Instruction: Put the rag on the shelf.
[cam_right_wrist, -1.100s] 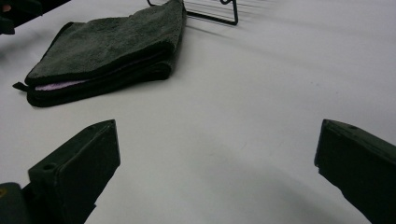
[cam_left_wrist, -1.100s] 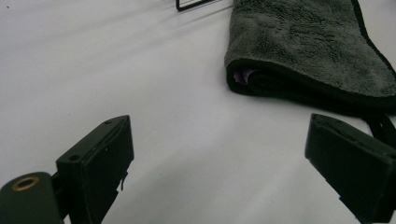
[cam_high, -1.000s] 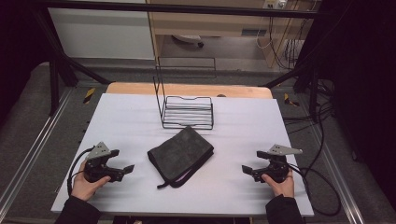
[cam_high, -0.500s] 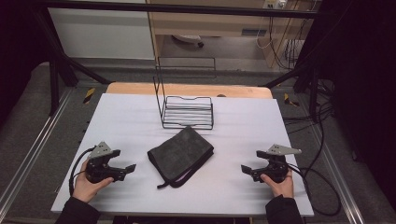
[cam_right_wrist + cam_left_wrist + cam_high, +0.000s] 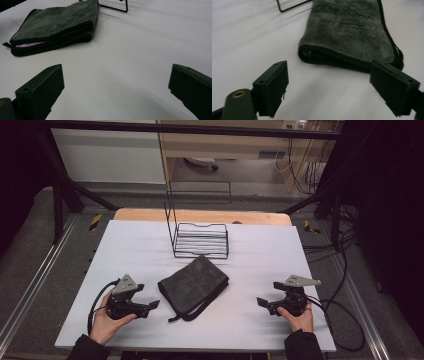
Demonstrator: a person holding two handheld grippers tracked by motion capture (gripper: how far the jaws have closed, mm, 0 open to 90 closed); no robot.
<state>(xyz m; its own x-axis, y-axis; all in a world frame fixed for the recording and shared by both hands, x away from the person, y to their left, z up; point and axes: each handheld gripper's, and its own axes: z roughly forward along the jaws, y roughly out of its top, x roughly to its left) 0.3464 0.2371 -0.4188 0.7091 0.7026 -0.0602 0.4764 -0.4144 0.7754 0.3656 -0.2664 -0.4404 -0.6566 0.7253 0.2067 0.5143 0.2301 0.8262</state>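
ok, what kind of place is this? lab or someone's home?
Most likely a lab data-collection rig, not a home. A white table sits inside a black metal frame, cables trail over the floor on the right, and handheld tongs with cameras flank a folded dark towel and a wire rack.

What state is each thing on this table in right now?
Folded towel: flat on the table, untouched.
Wire rack: upright, nothing in it.
Left gripper: open, jaws just been closing, nothing between them.
Right gripper: open, holding nothing.
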